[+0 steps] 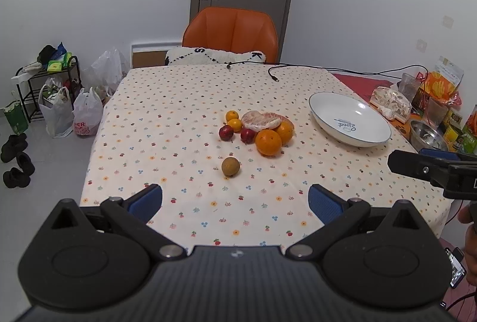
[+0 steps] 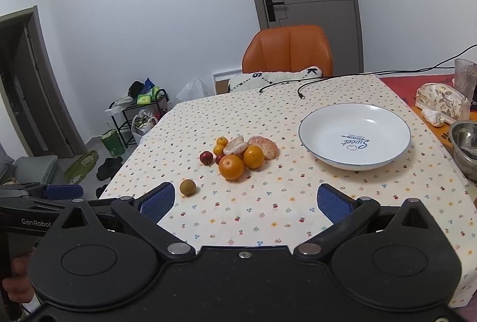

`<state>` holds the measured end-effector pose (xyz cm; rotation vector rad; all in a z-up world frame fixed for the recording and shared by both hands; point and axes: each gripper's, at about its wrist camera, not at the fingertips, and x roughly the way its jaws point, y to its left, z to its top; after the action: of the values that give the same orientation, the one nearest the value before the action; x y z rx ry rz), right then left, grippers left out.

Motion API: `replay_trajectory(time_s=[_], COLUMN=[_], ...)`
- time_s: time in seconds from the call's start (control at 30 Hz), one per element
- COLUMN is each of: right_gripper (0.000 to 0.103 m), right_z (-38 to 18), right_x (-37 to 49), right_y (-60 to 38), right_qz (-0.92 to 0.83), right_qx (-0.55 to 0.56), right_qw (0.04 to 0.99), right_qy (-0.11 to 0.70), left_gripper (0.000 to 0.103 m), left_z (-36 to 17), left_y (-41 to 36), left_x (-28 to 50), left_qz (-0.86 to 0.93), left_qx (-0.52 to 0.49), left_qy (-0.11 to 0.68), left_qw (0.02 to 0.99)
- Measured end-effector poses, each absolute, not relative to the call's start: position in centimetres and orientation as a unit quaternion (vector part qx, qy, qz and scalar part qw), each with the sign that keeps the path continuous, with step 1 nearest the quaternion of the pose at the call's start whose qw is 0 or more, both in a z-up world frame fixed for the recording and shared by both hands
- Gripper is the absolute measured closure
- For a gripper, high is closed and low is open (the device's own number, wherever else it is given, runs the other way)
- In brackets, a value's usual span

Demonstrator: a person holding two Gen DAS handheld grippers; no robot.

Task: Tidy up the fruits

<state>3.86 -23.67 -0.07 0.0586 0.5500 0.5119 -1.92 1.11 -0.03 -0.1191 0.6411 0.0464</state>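
Observation:
A cluster of fruit lies mid-table: two large oranges (image 1: pixel 268 142) (image 2: pixel 231 166), two small tangerines (image 1: pixel 232 115), two small red fruits (image 1: pixel 226 132), and peeled citrus pieces (image 1: pixel 261 120) (image 2: pixel 263 146). A brownish round fruit (image 1: pixel 230 166) (image 2: pixel 187 187) sits alone nearer to me. An empty white plate (image 1: pixel 328 101) (image 2: pixel 313 125) stands to the right of the fruit. My left gripper (image 1: pixel 235 201) hovers open over the near tablecloth, nothing between its fingers. My right gripper (image 2: pixel 246 202) is open too, short of the fruit; it also shows at the right edge of the left wrist view.
The floral tablecloth (image 1: pixel 179 113) covers the table. Black cables (image 1: pixel 277 74) lie at its far edge before an orange chair (image 1: pixel 231 32). Snack bags, a glass (image 1: pixel 409 85) and a steel bowl (image 2: pixel 465 143) crowd the right side. Bags, shoes and a rack (image 1: pixel 44 83) stand on the floor at left.

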Motion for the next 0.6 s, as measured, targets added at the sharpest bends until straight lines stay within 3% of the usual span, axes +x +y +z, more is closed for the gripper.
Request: replay_trajectory(time_s=[0.6], right_gripper=[0.0], right_z=[-2.6], right_x=[5.2], right_y=[-22.3], right_qz=[0.278], right_qx=[0.014], right_qw=[0.919], right_qy=[0.281], left_gripper=[0.0], left_z=[-2.3], left_y=[2.4], left_x=[0.7], left_qz=[0.032], left_qx=[-0.076], left_qy=[0.31], left_qw=[0.947])
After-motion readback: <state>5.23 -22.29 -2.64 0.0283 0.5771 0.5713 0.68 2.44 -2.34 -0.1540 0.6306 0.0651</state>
